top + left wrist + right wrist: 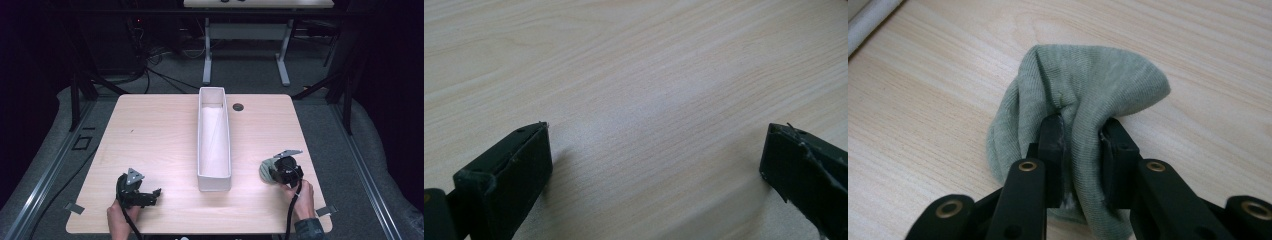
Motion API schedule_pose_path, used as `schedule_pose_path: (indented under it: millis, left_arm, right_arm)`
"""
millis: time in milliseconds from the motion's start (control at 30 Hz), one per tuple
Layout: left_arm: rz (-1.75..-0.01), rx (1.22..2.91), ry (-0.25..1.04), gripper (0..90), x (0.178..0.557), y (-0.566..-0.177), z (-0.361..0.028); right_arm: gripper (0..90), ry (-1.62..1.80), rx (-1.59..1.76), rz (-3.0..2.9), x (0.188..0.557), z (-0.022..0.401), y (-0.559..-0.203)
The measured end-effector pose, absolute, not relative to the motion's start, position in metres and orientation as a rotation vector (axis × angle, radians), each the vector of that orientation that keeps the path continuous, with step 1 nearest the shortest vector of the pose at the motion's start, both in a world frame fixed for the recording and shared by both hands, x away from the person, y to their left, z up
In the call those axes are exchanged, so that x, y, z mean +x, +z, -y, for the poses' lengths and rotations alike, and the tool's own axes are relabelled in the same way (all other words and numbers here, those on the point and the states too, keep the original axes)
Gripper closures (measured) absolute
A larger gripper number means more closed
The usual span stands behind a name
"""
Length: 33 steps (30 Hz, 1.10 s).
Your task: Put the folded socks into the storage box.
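A grey-green rolled sock (pixel 1083 95) lies on the wooden table (pixel 160 130) at the near right, also seen as the sock (pixel 266 169) in the high view. My right gripper (pixel 1082 131) is shut on a bunched fold of it, both pads pressing into the cloth. That right gripper (pixel 281 170) sits just right of the sock, held by a hand from below. My left gripper (pixel 156 194) rests at the near left, its jaws wide apart. In its own view the left gripper (pixel 656 150) has only bare wood between the fingers.
A long white bin (pixel 214 137) runs front to back along the middle of the table, holding nothing that I can see. A dark round grommet (pixel 238 107) sits behind it to the right. Beyond the far edge stand table legs and cables on the floor.
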<state>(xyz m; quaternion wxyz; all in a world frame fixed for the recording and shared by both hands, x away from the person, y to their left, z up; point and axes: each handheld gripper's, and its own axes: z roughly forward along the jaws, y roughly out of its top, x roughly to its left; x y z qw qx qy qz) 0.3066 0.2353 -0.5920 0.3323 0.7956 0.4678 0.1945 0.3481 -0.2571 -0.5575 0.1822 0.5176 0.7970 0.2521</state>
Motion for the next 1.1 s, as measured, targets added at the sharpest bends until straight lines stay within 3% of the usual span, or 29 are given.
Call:
schedule_pose_path:
  millis: [1100]
  left_arm:
    - [-1.22, 2.08, 0.507, 0.2, 0.307, -0.592, -0.235]
  right_arm:
    - [75.6, 0.892, 1.464, -2.156, 0.335, 0.273, -0.528]
